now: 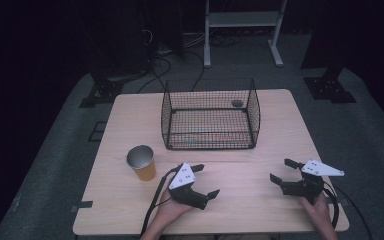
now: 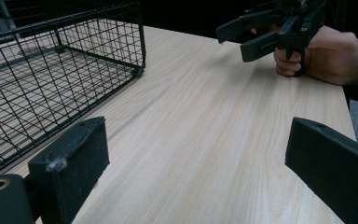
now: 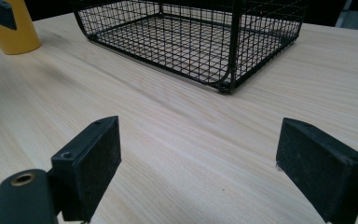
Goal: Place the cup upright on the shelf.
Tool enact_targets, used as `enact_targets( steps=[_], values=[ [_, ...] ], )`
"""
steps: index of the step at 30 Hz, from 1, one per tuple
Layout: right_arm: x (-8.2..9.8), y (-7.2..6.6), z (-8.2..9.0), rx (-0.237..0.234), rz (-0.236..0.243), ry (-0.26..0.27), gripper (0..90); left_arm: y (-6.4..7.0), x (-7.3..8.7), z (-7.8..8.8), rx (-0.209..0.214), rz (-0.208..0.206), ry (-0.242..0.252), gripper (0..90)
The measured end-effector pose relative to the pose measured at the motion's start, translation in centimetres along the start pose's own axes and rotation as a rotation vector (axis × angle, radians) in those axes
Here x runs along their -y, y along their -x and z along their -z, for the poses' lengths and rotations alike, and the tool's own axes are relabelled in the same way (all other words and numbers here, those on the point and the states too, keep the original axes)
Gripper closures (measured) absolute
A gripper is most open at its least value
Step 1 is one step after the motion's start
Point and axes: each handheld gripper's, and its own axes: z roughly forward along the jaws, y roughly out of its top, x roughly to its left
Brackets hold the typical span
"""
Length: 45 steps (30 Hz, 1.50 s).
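A black wire basket [image 1: 210, 114] stands at the middle back of the light wooden table [image 1: 252, 205]; nothing visible lies in it. A yellow paper cup [image 1: 141, 162] stands upright to its front left. My left gripper [image 1: 206, 180] rests near the front edge, right of the cup, open with nothing between its jaws. My right gripper [image 1: 281, 170] sits at the front right, also open and empty. In the left gripper view, the left gripper [image 2: 200, 163] spans bare wood, with the basket [image 2: 51, 70] to its left and the right gripper [image 2: 261, 32] beyond. In the right gripper view, the right gripper [image 3: 205, 158] faces the basket [image 3: 191, 37] and cup [image 3: 11, 32].
A small dark round thing [image 1: 237, 103] lies on the table behind the basket. Beyond the table are a white stand's legs [image 1: 242, 30], black stand bases [image 1: 327, 87] and cables on a grey floor. Bare wood lies between the two grippers.
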Motion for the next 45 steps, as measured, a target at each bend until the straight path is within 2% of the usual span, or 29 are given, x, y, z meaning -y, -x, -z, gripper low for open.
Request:
enact_targets(
  steps=[4, 15, 24, 31, 38, 45],
  values=[
    [0.0, -0.1, 0.0, 0.003, 0.004, -0.001, 12.9, 0.0, 0.0, 0.1, 0.003, 0.004, -0.013, 5.5],
    [0.0, -0.1, -0.1, 0.008, 0.002, -0.008, 12.9, -0.1, -1.2, 1.9, 0.017, -0.014, 0.021, 4.9],
    [0.0, 0.0, -0.1, 0.005, -0.003, -0.009, 12.9, -0.4, -2.1, 3.3, 0.002, -0.016, 0.046, 2.4],
    [0.0, 0.0, -0.1, 0.006, -0.006, -0.009, 12.9, -0.5, -2.6, 3.9, 0.011, -0.012, 0.051, 1.8],
    [0.0, 0.0, -0.1, 0.008, -0.005, -0.008, 12.9, -0.7, -3.3, 5.1, -0.011, -0.023, 0.056, 0.7],
    [0.0, 0.0, 0.0, 0.008, -0.01, -0.008, 12.9, -0.6, -3.9, 5.8, -0.014, -0.039, 0.059, 0.7]
  ],
)
